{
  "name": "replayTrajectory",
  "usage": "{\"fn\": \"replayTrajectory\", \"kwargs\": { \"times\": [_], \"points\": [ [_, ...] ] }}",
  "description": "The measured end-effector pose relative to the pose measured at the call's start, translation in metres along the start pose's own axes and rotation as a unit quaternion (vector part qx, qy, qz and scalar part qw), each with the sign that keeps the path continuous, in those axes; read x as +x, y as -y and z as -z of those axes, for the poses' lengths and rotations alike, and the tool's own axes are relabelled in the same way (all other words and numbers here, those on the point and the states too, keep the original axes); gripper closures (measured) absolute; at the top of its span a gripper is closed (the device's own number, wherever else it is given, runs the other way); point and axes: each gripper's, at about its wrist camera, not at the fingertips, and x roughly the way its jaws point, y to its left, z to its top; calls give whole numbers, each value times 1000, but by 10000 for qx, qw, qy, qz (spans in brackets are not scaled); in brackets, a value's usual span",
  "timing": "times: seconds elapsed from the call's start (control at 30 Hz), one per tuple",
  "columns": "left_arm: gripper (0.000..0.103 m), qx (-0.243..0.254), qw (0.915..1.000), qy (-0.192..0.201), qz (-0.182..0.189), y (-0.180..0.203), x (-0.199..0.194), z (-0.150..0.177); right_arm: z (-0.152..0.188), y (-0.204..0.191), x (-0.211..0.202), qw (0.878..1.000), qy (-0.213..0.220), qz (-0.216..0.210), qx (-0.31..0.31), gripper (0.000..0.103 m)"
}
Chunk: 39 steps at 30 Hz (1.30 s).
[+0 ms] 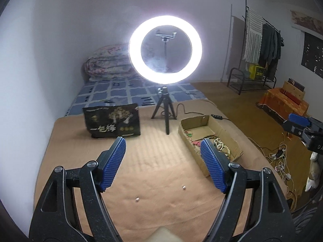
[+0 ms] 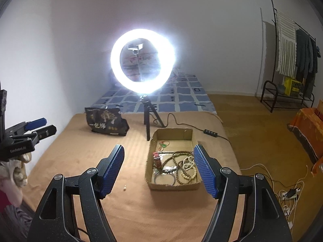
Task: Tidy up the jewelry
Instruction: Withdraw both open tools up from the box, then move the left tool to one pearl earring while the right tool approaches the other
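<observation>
A shallow cardboard box (image 2: pixel 173 187) lies on the brown blanket and holds bead necklaces (image 2: pixel 186 168), a metal bangle (image 2: pixel 164 179), a red piece (image 2: pixel 157 160) and a green-and-red string (image 2: pixel 164 144). The same box (image 1: pixel 201 119) shows right of centre in the left wrist view. Two small silver pieces (image 1: pixel 137 199) (image 1: pixel 183 187) rest loose on the blanket below my left gripper (image 1: pixel 163 141), which is open and empty. A tiny pale piece (image 2: pixel 124 188) lies left of the box. My right gripper (image 2: pixel 159 147) hangs open above the box's near-left side, holding nothing.
A lit ring light on a tripod (image 1: pixel 164 109) stands behind the box, its cable and controller (image 2: pixel 211 132) trailing right. A black bag (image 1: pixel 113 121) sits at the back left. Power strips and cords (image 2: pixel 290 193) lie on the floor to the right. A clothes rack (image 1: pixel 260 46) stands far right.
</observation>
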Motion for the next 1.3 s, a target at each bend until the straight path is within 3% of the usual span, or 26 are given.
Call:
{"fn": "replayTrajectory", "kwargs": {
  "times": [0.13,0.37,0.9,1.03,1.17,1.23,1.3],
  "points": [
    [24,-14,9998,-4,-189,-18,-11,17,10,-10,-1,9998,-86,-128,-95,32],
    [24,-178,9980,-428,-435,-50,2,57,41,-33,22,9980,-407,-289,-383,32],
    [24,-327,9929,-1116,-256,-66,73,136,116,-79,114,9875,-1193,-469,-916,32],
    [38,-338,9901,-1349,-195,-66,95,148,127,-83,139,9848,-1417,-605,-802,32],
    [44,-389,9869,-1558,-157,-68,119,160,134,-83,162,9822,-1616,-781,-547,32],
    [56,-404,9849,-1675,-150,-70,132,166,136,-83,172,9812,-1676,-820,-501,32],
    [60,-426,9827,-1795,-129,-71,144,171,139,-84,180,9806,-1703,-845,-481,33]
  ]
}}
